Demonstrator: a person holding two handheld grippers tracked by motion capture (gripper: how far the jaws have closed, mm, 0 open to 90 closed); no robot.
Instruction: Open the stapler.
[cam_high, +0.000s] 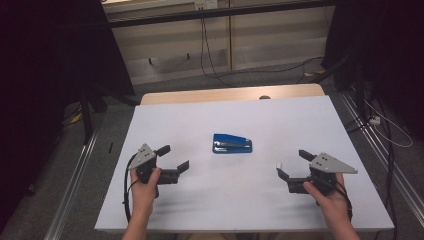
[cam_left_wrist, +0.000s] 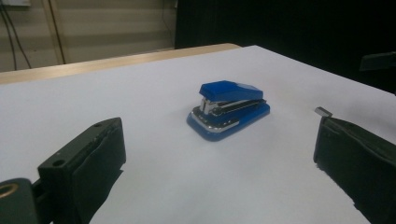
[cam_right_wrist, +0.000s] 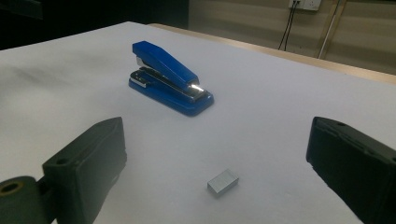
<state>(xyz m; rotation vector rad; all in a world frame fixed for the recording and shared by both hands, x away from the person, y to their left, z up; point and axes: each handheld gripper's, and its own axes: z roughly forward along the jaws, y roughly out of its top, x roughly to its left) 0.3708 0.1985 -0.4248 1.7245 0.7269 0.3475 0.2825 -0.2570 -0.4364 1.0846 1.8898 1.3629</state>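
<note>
Stapler (cam_high: 232, 143) sits mid-table (cam_high: 300, 120), untouched; staple block (cam_right_wrist: 222, 180) lies near its right. Left hand-held gripper (cam_high: 174, 157) and right hand-held gripper (cam_high: 294, 164) flank the stapler, jaws spread, empty. Approach stage: next probably means picking up the block.

No lettering, brand, number or sign can be read on the blue stapler (cam_left_wrist: 229, 108) or the white worktop (cam_high: 200, 120).

Between the right claw's (cam_right_wrist: 219, 158) spread jaws lies a staple block (cam_right_wrist: 222, 181), blue stapler (cam_right_wrist: 170, 78) beyond.
</note>
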